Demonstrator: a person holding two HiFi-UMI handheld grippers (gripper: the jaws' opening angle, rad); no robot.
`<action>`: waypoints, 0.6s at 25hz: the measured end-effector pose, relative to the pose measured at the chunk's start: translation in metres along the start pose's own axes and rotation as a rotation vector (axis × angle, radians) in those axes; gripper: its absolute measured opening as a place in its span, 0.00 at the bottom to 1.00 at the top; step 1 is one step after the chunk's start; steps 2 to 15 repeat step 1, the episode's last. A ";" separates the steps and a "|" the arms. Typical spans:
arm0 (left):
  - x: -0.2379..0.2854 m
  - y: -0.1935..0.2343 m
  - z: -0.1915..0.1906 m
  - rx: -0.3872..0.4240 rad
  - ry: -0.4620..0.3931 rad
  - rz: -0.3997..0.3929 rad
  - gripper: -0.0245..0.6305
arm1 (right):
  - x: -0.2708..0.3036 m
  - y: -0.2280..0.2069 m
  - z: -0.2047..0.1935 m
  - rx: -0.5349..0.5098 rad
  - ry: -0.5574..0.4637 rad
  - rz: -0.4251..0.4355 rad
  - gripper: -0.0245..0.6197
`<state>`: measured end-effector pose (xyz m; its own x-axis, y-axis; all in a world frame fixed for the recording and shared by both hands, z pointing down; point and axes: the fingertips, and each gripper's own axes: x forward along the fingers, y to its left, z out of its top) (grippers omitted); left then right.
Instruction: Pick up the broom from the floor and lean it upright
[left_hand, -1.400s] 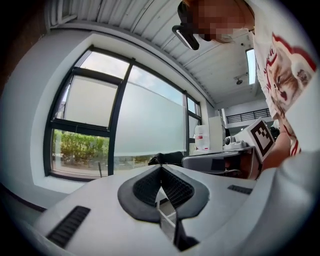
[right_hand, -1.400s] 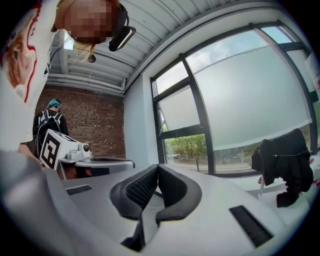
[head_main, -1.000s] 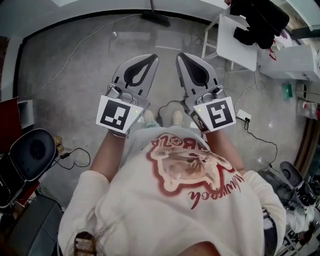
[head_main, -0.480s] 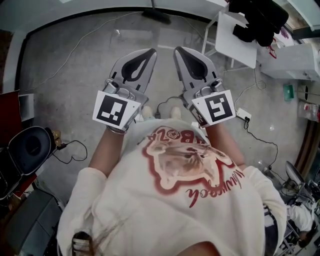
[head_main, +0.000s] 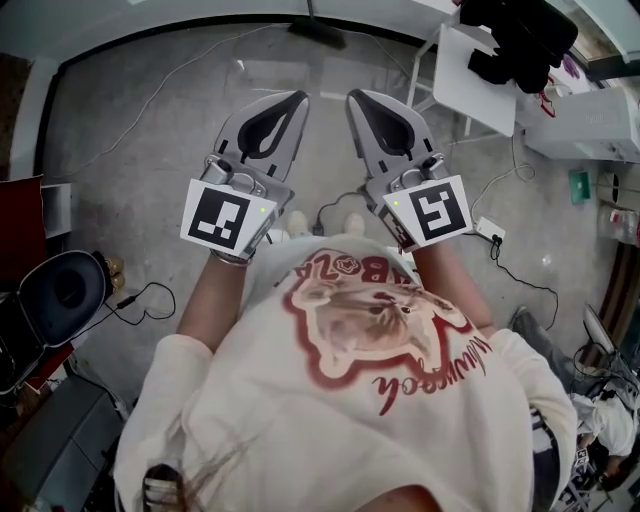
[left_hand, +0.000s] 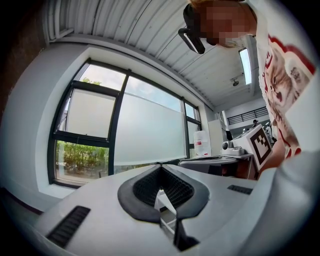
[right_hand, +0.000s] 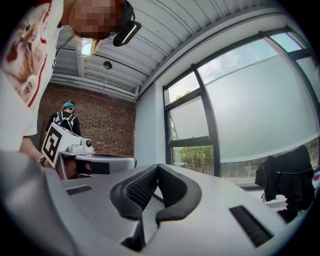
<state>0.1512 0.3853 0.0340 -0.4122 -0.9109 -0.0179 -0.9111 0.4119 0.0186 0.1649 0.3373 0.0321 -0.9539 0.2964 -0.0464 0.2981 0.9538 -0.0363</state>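
Observation:
The broom's dark head (head_main: 320, 32) rests on the grey floor at the foot of the far wall, and its thin handle runs up out of the head view. Both grippers are held side by side in front of the person's chest, pointing level toward that wall and well short of the broom. My left gripper (head_main: 299, 98) is shut with nothing in it; in its own view the dark pads (left_hand: 150, 192) meet at the tip. My right gripper (head_main: 353, 97) is shut and empty too, pads (right_hand: 142, 187) closed together.
A white table (head_main: 470, 85) with dark clothing (head_main: 515, 40) on it stands at the far right. Cables and a power strip (head_main: 490, 232) lie on the floor to the right, a black round seat (head_main: 60, 295) at the left. Another person (right_hand: 65, 117) stands by a brick wall.
Both grippers have shifted slightly up in the head view, toward the far wall, still side by side and shut. The broom has not moved.

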 end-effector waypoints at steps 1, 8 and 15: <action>-0.001 0.000 0.004 0.001 -0.003 0.006 0.07 | -0.001 0.001 0.002 0.000 -0.001 0.001 0.08; -0.001 0.000 0.004 0.001 -0.003 0.006 0.07 | -0.001 0.001 0.002 0.000 -0.001 0.001 0.08; -0.001 0.000 0.004 0.001 -0.003 0.006 0.07 | -0.001 0.001 0.002 0.000 -0.001 0.001 0.08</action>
